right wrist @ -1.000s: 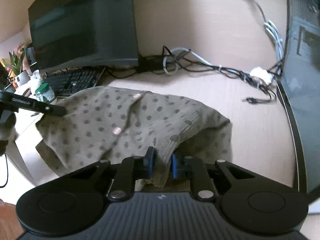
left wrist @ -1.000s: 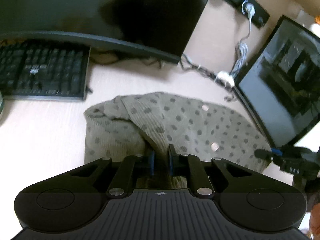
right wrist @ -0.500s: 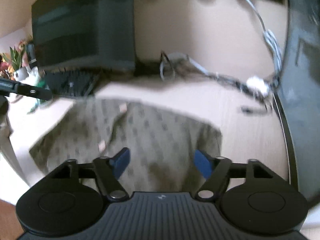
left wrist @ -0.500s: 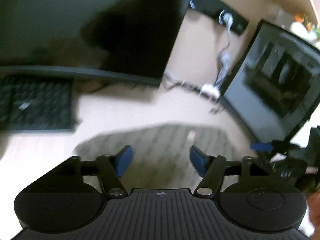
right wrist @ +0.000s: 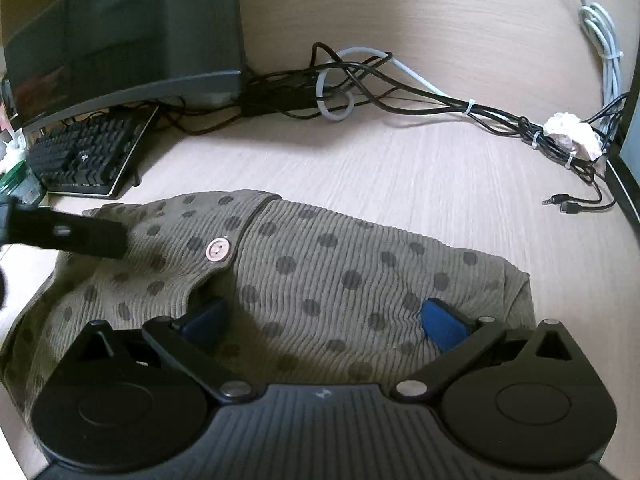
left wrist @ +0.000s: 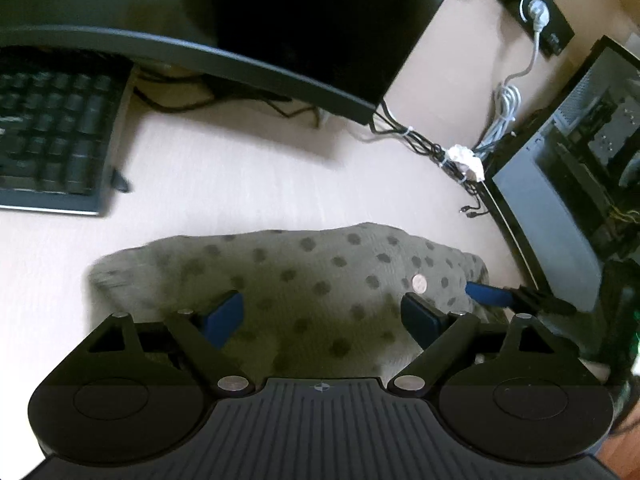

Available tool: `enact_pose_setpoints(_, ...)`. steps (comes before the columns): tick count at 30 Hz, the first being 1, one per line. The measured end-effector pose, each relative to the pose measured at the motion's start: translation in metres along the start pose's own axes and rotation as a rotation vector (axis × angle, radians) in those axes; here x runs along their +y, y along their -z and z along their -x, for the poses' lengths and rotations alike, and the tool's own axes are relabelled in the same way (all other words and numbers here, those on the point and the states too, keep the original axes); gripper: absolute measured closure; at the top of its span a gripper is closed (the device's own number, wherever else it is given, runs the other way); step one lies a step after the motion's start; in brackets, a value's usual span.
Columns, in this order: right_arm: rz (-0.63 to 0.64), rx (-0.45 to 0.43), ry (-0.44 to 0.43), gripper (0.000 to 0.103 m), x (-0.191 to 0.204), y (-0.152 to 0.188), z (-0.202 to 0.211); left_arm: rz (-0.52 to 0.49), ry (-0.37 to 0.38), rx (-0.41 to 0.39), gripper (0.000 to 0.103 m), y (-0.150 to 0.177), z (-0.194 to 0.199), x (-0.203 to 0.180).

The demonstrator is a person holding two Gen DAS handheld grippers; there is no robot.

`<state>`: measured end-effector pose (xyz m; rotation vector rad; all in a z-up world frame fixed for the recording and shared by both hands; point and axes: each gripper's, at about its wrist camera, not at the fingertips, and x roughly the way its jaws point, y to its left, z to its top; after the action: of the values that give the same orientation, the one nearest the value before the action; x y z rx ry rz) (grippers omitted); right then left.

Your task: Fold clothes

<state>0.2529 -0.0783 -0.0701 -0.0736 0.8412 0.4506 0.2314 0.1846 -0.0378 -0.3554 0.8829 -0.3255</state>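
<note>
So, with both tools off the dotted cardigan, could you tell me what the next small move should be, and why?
Probably lift both tools clear and look for the next edge. The left tool and right tool are opening, pads off the cloth, and the olive ribbed polka-dot cardigan lies folded on the pale wooden desk, its bottom-left part sagging past the edge.

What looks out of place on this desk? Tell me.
The olive dotted cardigan lies rumpled on the desk, its button placket askew. Behind it, loose tangled cables sprawl, and a crumpled white wad sits in them. Nothing looks spilled or damaged.
</note>
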Motion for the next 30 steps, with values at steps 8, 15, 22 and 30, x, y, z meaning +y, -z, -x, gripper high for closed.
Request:
enact_pose_setpoints(8, 0.050, -0.015, 0.008, 0.000, 0.004, 0.005, 0.001, -0.044, -0.257, 0.047, 0.015, 0.055, 0.054, 0.028)
enact_pose_setpoints(15, 0.070, -0.046, 0.007, 0.000, 0.004, 0.008, 0.005, -0.019, -0.346, 0.039, 0.018, 0.073, 0.067, 0.037)
enact_pose_setpoints(22, 0.087, -0.083, 0.025, 0.000, 0.006, 0.012, 0.010, -0.020, -0.367, 0.057, 0.021, 0.085, 0.069, 0.039)
enact_pose_setpoints(30, 0.229, -0.209, 0.038, 0.000, 0.039, 0.024, 0.058, -0.018, -0.335, 0.038, 0.097, 0.088, 0.070, 0.037)
